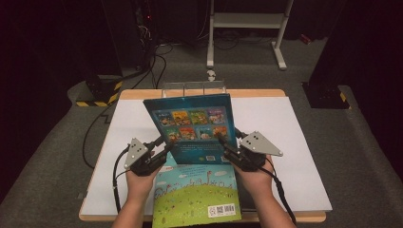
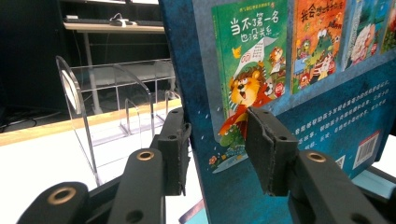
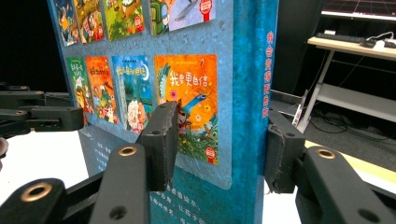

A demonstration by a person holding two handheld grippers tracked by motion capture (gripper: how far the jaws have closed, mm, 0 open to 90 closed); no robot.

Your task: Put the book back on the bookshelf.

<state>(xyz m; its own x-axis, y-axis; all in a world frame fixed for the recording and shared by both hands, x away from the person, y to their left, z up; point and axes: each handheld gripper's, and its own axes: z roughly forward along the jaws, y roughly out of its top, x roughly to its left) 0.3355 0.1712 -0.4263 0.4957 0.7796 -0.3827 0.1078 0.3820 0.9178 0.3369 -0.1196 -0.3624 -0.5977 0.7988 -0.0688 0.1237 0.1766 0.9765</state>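
The left hand-held gripper [image 1: 164, 142] and right hand-held gripper [image 1: 223, 141] each clamp an edge of the blue book [image 1: 195, 126], holding it upright above the green book [image 1: 197, 192] on the counter [image 1: 294, 142], near the clear rack [image 1: 192, 88]

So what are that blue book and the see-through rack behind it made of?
The blue book looks like a boxed set or thick hardback of printed card with a slightly glossy coat: light glints off its cover pictures and the spine edge is stiff. The rack appears to be clear acrylic, since the table shows through its bright-edged dividers.
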